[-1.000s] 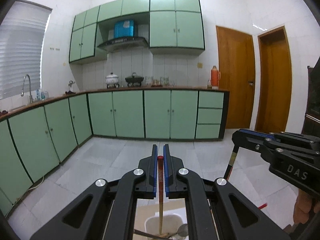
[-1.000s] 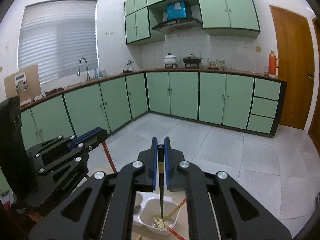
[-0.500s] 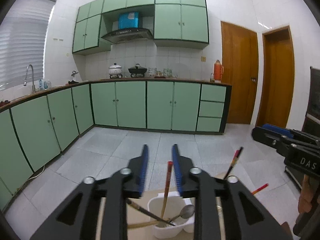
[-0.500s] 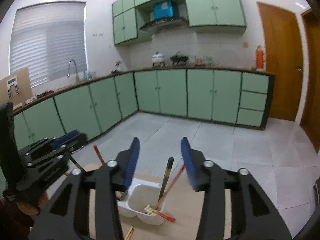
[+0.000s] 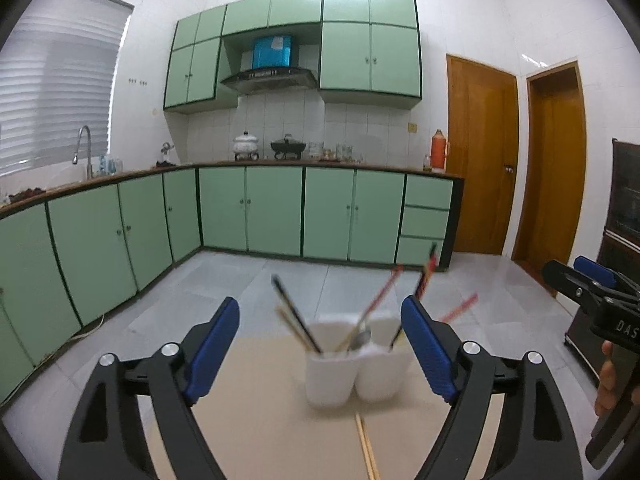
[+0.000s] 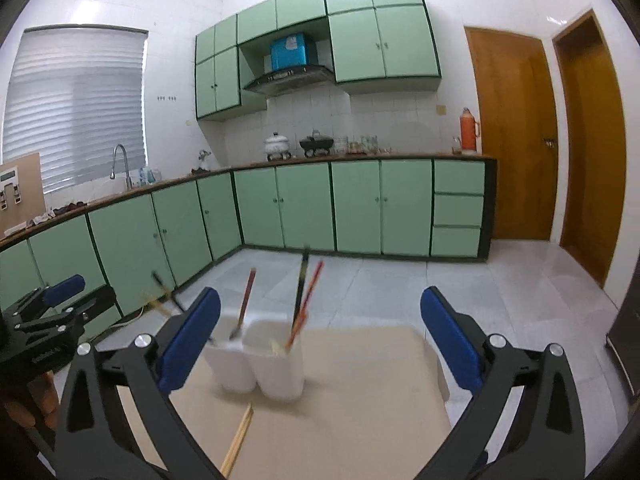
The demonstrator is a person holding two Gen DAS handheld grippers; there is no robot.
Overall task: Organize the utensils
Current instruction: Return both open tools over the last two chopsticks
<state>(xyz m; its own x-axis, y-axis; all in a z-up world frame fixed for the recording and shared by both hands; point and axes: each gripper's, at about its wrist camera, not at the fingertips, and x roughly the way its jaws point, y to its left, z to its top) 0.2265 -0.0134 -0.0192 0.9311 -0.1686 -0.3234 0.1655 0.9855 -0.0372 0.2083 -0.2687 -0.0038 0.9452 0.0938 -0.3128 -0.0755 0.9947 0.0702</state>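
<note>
A white two-compartment holder [image 5: 354, 364] stands on a beige table [image 5: 260, 412]. It holds several chopsticks, red, black and pale wood, and a metal spoon [image 5: 362, 338]. It also shows in the right wrist view [image 6: 258, 362]. My left gripper [image 5: 320, 352] is wide open and empty, just in front of the holder. My right gripper [image 6: 320, 338] is wide open and empty, in front of the holder too. A pair of pale wooden chopsticks [image 5: 366, 446] lies on the table before the holder; it also shows in the right wrist view [image 6: 240, 436].
The table's far edge [image 6: 360, 330] lies just behind the holder, with tiled floor [image 5: 224, 280] beyond. Green kitchen cabinets [image 5: 272, 210] run along the back and left walls. The right gripper's body [image 5: 592, 300] is at the right; the left gripper's [image 6: 52, 312] at the left.
Both grippers were shut on chopsticks held upright over the holder. They opened, let the chopsticks drop into it, and drew back and down to table level.
</note>
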